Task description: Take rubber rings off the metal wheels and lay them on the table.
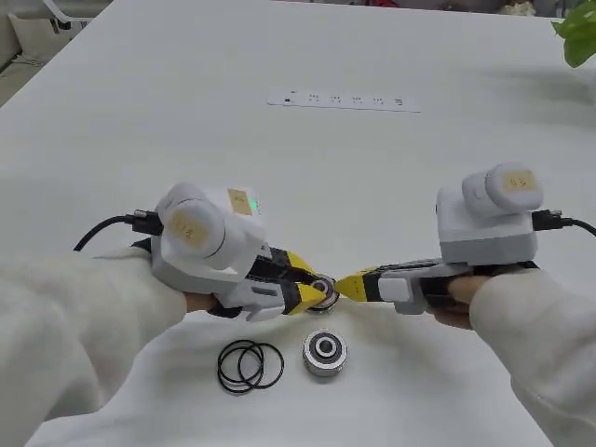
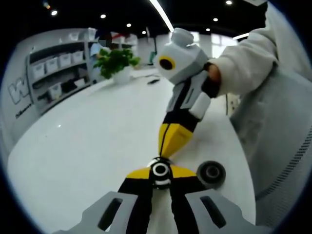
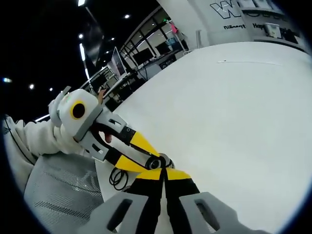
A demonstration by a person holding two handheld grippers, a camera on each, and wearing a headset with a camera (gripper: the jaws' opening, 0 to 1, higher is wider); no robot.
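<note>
Rings (image 1: 249, 365) by bore-up wheel (image 1: 325, 354); left tongs (image 1: 314, 292) clench second wheel (image 1: 324, 288), right tongs (image 1: 343, 285) shut

Rings (image 1: 249, 365) lie on worktop (image 1: 391, 177), just left of a wheel (image 1: 325, 353). Second wheel (image 1: 321, 291) sits behind them, between left gripper (image 1: 312, 292) and right gripper (image 1: 346, 284). Power strip (image 1: 343, 101) far behind.

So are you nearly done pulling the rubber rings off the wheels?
Partly. A few rubber rings already lie on the table, beside a loose wheel. In hand: the left gripper clamps the held wheel while the right gripper pinches at its edge. Left: laying that ring down.
</note>
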